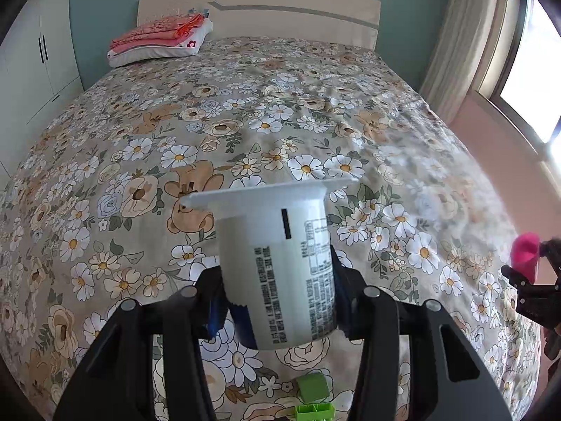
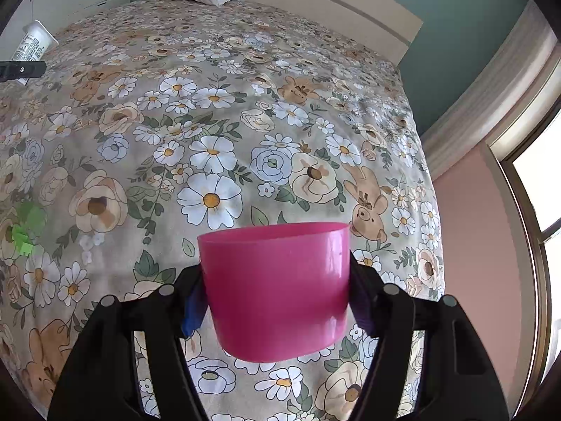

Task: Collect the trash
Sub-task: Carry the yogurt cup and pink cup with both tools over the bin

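So the bed (image 1: 245,112) with its flowery sheet fills pretty much everything ahead of and below both your tools. Way out past the left tool's tips, up by the headboard (image 1: 280,17), there's a pillow (image 1: 157,49) with folded pink-orange cloth (image 1: 161,31) stacked on it. Your left tool (image 1: 277,291) is clamped on a white yogurt cup (image 1: 277,263), fingers squeezing its sides low down, wide rim pointing away from you, held up clear of the sheet. Your right tool (image 2: 277,298) is closed around a pink cup (image 2: 277,291), gripped on both sides, open mouth facing away, also off the bed. From the left tool that pink cup shows far off to its right; from the right tool the yogurt cup sits far to its upper left. Smallest bit: green scraps (image 1: 312,400) lying on the sheet right under the left tool, near its base, and out to the left of the right tool.
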`<state>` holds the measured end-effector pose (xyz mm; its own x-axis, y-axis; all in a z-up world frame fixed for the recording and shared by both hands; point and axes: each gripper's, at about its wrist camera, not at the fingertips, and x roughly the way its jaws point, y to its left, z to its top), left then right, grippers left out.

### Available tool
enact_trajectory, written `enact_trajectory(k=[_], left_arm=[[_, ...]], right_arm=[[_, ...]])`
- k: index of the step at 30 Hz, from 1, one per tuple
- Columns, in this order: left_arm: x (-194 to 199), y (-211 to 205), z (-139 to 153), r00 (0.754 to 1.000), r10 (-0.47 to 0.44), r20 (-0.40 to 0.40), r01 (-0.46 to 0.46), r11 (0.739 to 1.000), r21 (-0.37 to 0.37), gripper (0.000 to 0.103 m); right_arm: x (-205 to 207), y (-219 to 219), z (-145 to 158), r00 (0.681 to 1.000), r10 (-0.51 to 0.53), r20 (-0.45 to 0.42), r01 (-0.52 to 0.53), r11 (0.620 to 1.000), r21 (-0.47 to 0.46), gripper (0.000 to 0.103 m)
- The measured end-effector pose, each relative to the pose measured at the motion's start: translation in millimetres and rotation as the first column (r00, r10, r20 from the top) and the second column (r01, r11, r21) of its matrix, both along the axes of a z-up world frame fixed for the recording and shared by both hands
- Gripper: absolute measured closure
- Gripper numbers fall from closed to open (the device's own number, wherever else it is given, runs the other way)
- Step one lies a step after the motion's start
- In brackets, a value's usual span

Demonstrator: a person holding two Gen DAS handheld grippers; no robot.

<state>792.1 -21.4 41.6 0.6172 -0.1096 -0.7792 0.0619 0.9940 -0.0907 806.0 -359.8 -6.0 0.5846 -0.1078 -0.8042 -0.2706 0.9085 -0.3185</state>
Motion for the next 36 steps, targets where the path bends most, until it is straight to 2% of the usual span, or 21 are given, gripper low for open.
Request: enact_trajectory(k=[2, 5, 10, 18, 23, 29, 36], left_arm=[[-25, 9, 9, 1.0, 0.013, 0.001, -0.013, 1.0, -0.007, 0.052], [-75, 14, 30, 1.0, 0.013, 0.021, -0.014, 0.999, 0.034, 0.052], [-171, 20, 73, 1.0, 0.004, 0.028, -0.005, 0.998, 0.059, 0.052], [-334, 24, 158, 0.99, -0.042, 0.134, 0.035, 0.998, 0.057, 0.052], [-414, 23, 192, 0.977, -0.084, 0.196, 0.069, 0.995, 0.078, 0.052], [-484, 31, 204, 0.969, -0.114, 0.221, 0.108, 0.993, 0.041, 0.052], [-548, 37, 192, 0.96, -0.175, 0.218, 0.171, 0.985, 0.041, 0.052]], right_arm=[[-20, 11, 11, 1.0, 0.009, 0.011, -0.009, 1.0, 0.006, 0.037], [-62, 29, 38, 0.998, 0.028, 0.05, -0.028, 1.0, 0.0, 0.037], [-151, 48, 90, 0.996, 0.029, 0.084, -0.038, 0.994, 0.102, 0.037], [-303, 70, 173, 0.988, 0.041, 0.146, -0.06, 0.991, 0.124, 0.037], [-387, 77, 221, 0.976, 0.06, 0.21, -0.086, 0.989, 0.117, 0.037], [-467, 84, 257, 0.963, 0.075, 0.258, -0.115, 0.983, 0.142, 0.037], [-533, 98, 261, 0.956, 0.105, 0.272, -0.147, 0.979, 0.138, 0.037]])
